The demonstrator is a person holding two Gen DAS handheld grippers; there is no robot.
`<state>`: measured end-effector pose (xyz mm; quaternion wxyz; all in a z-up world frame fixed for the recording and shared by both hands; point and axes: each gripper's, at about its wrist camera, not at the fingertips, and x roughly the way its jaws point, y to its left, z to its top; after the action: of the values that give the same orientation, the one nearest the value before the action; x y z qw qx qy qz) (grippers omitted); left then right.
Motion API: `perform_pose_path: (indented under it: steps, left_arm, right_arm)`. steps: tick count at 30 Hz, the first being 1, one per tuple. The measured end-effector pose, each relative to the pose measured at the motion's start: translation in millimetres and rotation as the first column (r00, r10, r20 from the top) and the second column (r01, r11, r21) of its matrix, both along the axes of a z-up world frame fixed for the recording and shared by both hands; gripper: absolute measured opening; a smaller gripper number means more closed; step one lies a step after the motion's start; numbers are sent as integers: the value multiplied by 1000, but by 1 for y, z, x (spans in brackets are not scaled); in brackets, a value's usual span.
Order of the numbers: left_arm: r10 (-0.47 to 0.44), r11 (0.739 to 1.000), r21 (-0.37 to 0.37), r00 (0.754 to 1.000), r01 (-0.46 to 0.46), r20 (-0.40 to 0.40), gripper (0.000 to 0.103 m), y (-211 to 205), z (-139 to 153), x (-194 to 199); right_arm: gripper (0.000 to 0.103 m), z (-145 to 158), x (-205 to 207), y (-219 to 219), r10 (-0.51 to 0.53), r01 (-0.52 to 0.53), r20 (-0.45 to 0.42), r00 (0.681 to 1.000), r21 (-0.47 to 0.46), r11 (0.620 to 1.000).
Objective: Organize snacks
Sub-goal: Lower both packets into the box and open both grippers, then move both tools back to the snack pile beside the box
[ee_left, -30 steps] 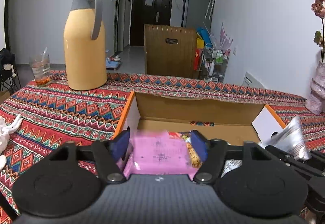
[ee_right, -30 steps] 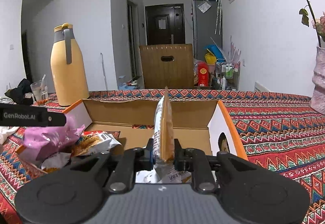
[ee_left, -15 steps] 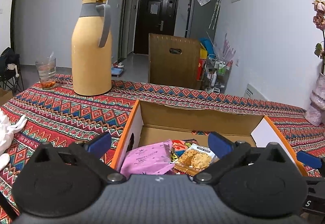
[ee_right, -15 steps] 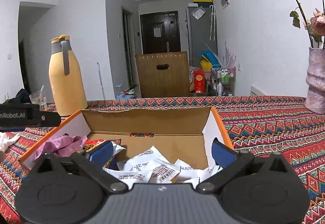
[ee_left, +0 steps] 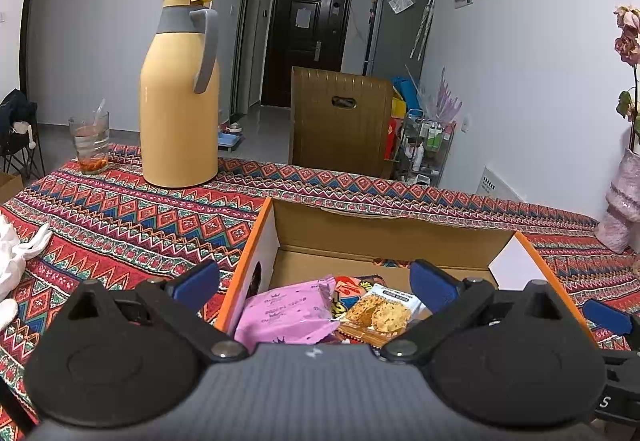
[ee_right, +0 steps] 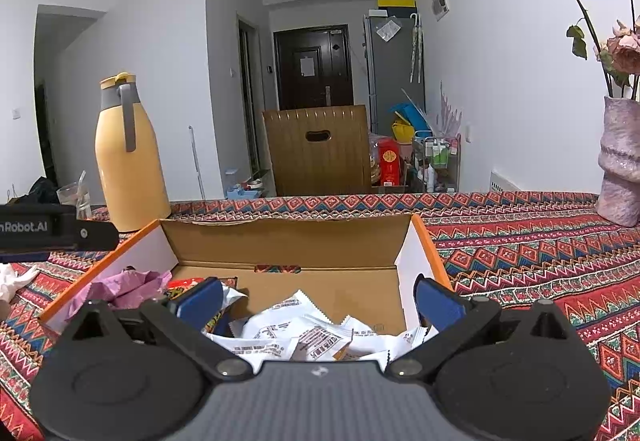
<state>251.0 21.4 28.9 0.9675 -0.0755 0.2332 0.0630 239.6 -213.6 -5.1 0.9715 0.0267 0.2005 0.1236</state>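
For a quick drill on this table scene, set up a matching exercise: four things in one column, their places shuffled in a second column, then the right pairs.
1. pink packet
2. white sachets
3. flask
4. vase

a. table's far right
b. box, right side
c. on the cloth beside a glass
d. box, left side

Pairs: 1-d, 2-b, 3-c, 4-a

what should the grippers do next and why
Probably lift both away from the box to fetch more snacks. The left gripper and right gripper are open and empty; the pink packet and white packets lie inside.
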Motion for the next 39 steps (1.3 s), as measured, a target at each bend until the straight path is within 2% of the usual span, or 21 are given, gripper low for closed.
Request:
perform_pose_path:
  steps: [9,19,28,39]
  left_arm:
    - [5,1000,-9,1000,-5,26,103,-1,18,-10]
    - [-4,1000,0,999,4,41,103,-1,33,-41]
    - [-7,1000,15,1000,6,31,103,4,32,-72]
    - [-20,999,33,1000,21,-17,103,12,15,-102]
  right_arm:
    - [103,20,-15,1,4,-4,43,999,-10,1000]
    - [103,36,-47,-3,15,-14,67,998,-20,1000]
    - [103,38,-76,-7,13,-11,59,998,-24,1000]
    - [103,29,-108,-17,6,-5,28,1000,-27,1000]
